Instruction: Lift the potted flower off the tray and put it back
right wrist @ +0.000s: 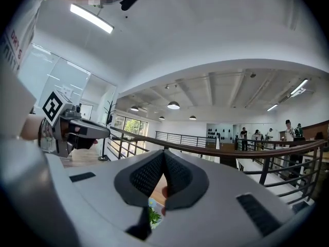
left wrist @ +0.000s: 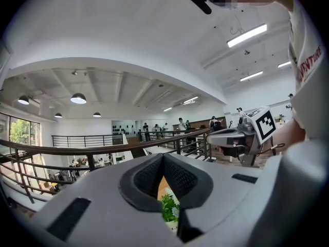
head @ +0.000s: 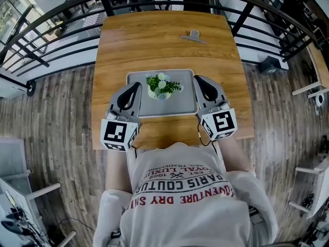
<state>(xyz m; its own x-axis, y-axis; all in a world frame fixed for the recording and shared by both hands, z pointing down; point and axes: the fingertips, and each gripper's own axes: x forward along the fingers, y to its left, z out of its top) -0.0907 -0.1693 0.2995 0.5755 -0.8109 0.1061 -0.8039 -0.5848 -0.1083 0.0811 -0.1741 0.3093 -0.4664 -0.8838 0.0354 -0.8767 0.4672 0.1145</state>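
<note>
A small potted flower (head: 163,85) with white blooms and green leaves stands upright on the grey tray (head: 180,104), toward its far side, on the wooden table (head: 154,40). My left gripper (head: 135,85) hovers at the tray's left edge and my right gripper (head: 197,79) at its right edge, the flower between them and untouched. In the left gripper view the jaws of my left gripper (left wrist: 163,157) meet with nothing in them, and the flower (left wrist: 169,210) shows below. My right gripper (right wrist: 164,154) is shut the same way, with the flower's leaves (right wrist: 153,216) under it.
A small metal clip-like object (head: 193,36) lies on the far part of the table. Black railings (head: 61,14) run behind and beside the table over a wood-plank floor. The table's near edge is at the person's body. White chairs (head: 308,91) stand at the right.
</note>
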